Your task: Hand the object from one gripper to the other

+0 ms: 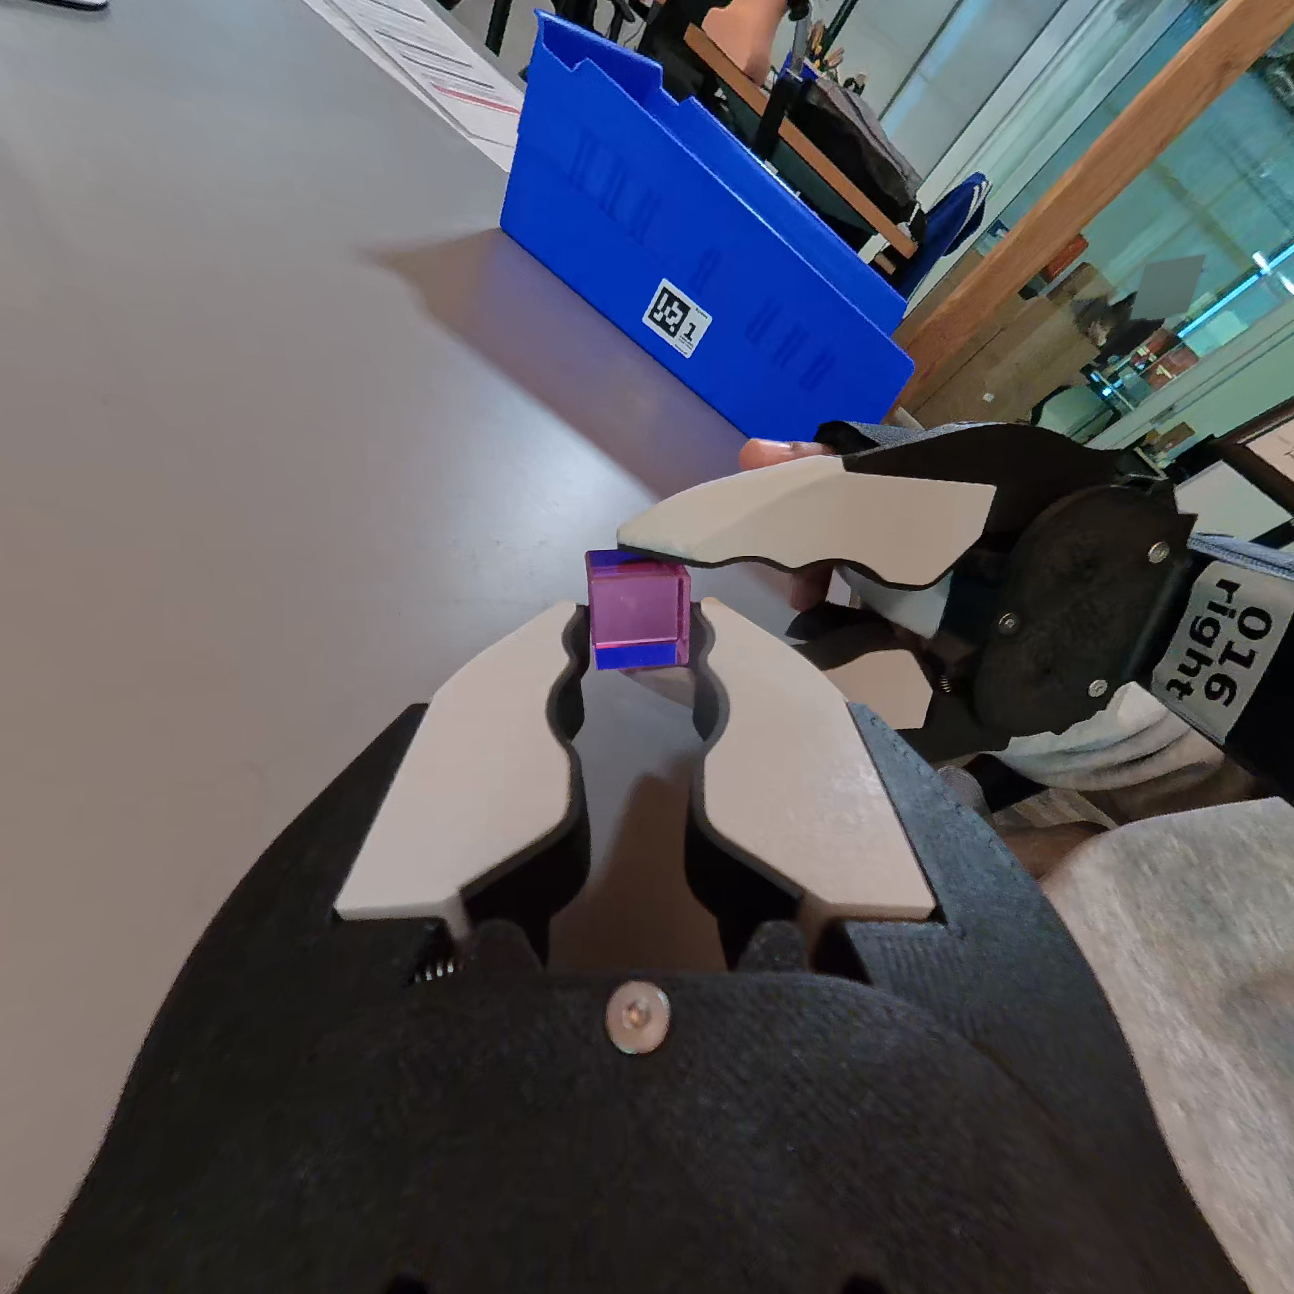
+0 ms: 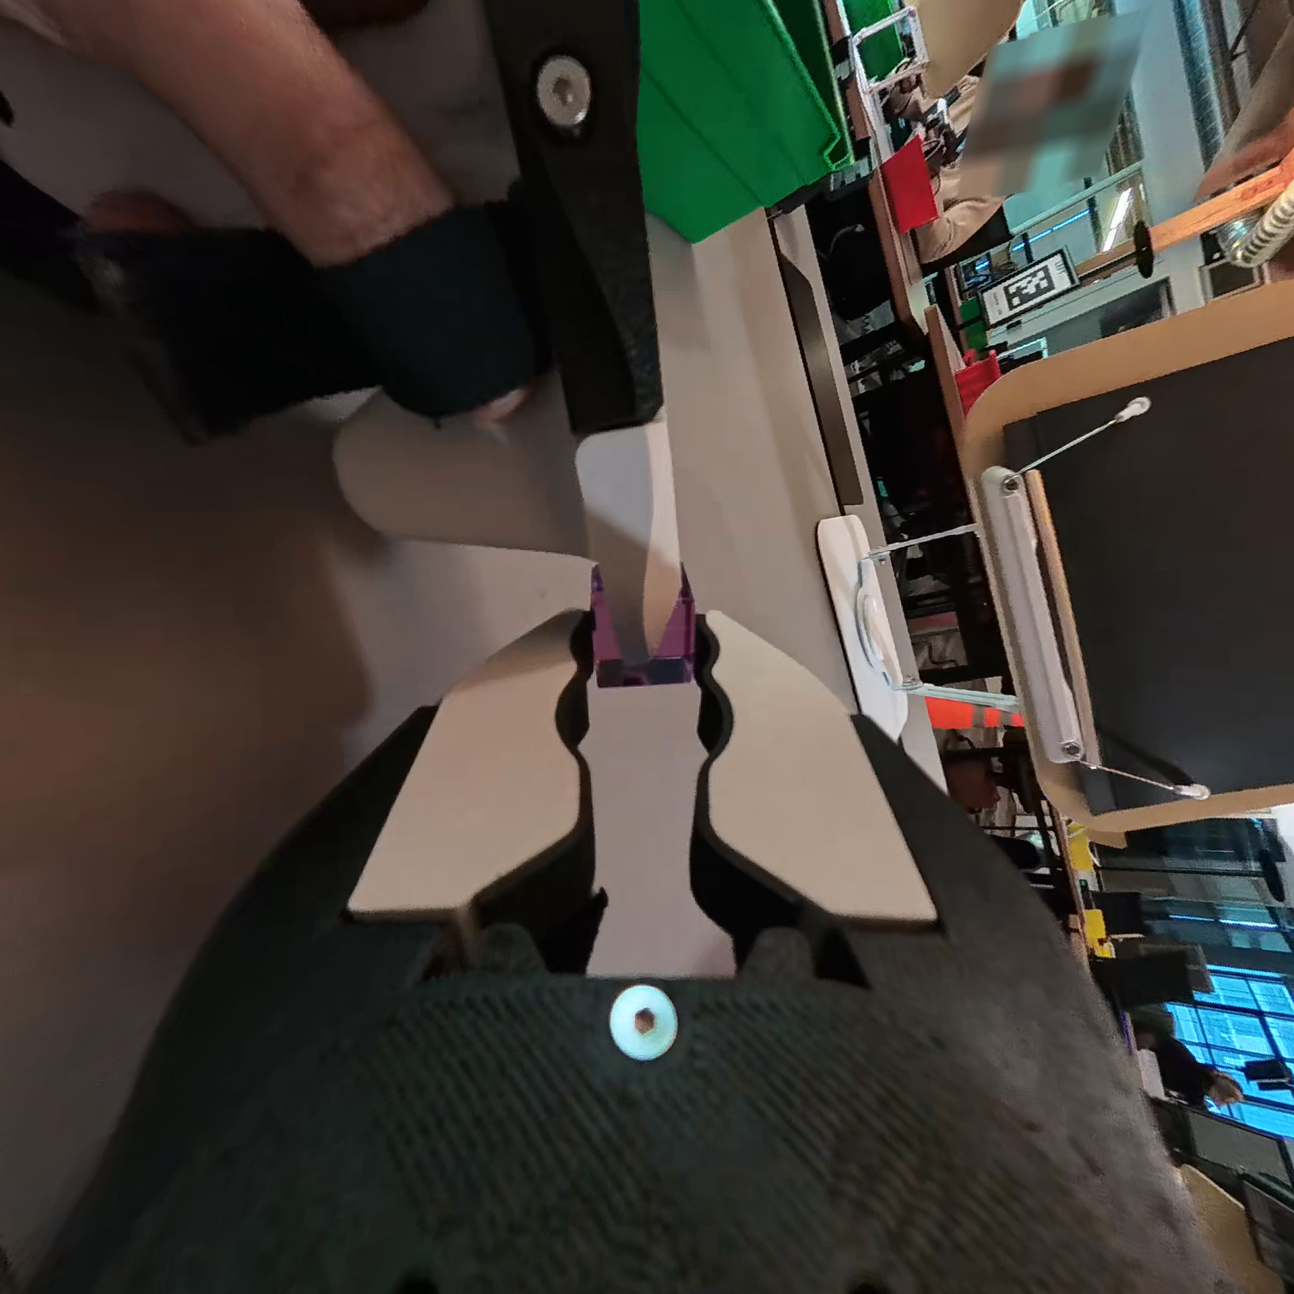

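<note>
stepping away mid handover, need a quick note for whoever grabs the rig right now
Left gripper: shut on the purple cube, pinched at its fingertips.
Right gripper: also shut on the cube, coming in crosswise, one finger over its top face.
Cube: held off the grey table by both grippers; blue bin behind it.
Done: both have a grip.
Left: one gripper must let go and back away; which one gives cannot be told.

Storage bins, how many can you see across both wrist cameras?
2. A blue bin stands on the grey table beyond the purple cube; a green bin shows at the top of the right wrist view. Others may be out of frame.
</note>
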A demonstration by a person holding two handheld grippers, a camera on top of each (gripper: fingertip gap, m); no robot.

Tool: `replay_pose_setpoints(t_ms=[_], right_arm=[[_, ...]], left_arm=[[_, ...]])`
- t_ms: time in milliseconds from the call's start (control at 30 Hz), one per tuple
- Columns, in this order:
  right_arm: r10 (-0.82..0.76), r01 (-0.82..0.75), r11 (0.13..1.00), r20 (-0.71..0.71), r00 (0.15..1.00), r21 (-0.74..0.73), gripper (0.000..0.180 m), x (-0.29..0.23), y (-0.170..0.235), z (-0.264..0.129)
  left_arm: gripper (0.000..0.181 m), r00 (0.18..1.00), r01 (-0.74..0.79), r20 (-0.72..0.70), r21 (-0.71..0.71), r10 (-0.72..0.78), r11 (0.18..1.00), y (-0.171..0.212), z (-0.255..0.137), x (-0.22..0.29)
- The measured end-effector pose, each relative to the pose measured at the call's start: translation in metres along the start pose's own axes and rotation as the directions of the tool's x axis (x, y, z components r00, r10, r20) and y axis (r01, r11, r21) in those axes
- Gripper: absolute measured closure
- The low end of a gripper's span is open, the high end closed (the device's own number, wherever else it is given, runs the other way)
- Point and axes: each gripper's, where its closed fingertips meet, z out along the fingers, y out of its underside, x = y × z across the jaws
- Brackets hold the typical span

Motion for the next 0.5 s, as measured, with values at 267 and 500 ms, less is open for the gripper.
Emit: replay_pose_setpoints(t_ms=[267,500], right_arm=[[0.268,-0.272,0.954,0.053,0.962,0.123,0.117,0.020,0.007,-0.002],[0.688,-0.852,0.478,0.511,0.515,0.213,0.138,0.046,-0.003,-0.026]], left_arm=[[0.153,0.995,0.082,-0.068,0.113,-0.074,0.990,-0.017,-0.012,-0.002],[0.153,0.964,0.137,-0.254,0.192,-0.085,0.972,-0.032,-0.021,0.017]])
